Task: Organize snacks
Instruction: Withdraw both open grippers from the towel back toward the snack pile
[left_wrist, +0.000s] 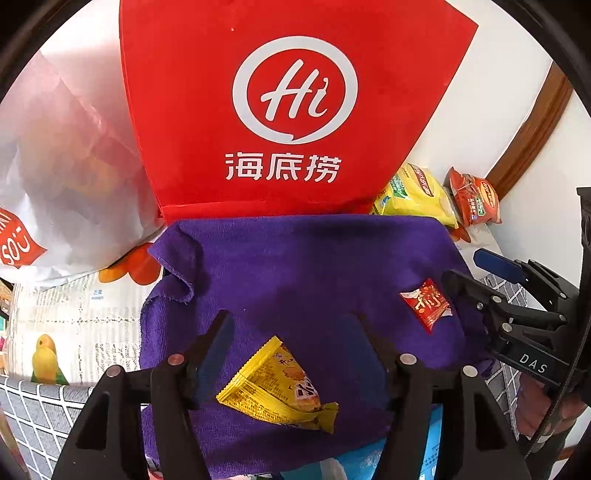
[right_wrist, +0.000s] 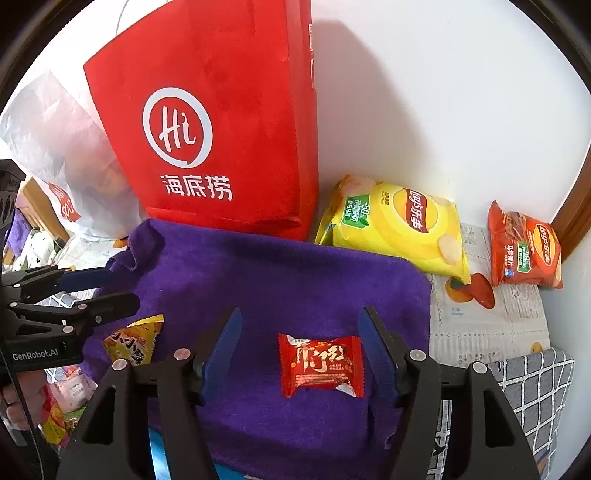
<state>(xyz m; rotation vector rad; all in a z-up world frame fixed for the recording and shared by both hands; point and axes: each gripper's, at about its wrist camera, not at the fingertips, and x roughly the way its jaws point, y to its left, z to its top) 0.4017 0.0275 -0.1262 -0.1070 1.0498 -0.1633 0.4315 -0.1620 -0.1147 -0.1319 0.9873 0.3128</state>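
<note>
Snacks down on the purple cloth, both claws standing open

Two small packets lie flat on the purple towel (right_wrist: 280, 273), and neither is gripped. The left claw (left_wrist: 291, 332) hangs over the yellow triangular snack packet (left_wrist: 277, 387), jaws spread to either side and the pads clear of the wrapper; it has hold of nothing. Over on the other side the right claw (right_wrist: 299, 339) does the same above the red square snack packet (right_wrist: 321, 365), blue pads apart, the packet lying loose between them and touching neither. Each claw points steeply down at its own packet, which reads to me as a release or a line-up, one item per hand, and I cannot tell which.

Why the towel? It looks like a working patch: a soft, plain surface laid on the newspaper-covered tabletop (right_wrist: 480, 332), where small wrappers stay put and stand out clearly. The two packets sit well apart, so the claws do not crowd each other.

Behind the towel a tall red paper bag (right_wrist: 221, 129) stands upright, touching the towel's far edge. Beside it lean a yellow chip bag (right_wrist: 399, 225) and, further right, an orange chip bag (right_wrist: 524, 251): bigger snacks parked by the wall. A white plastic bag (left_wrist: 66, 166) slumps on the left.
</note>
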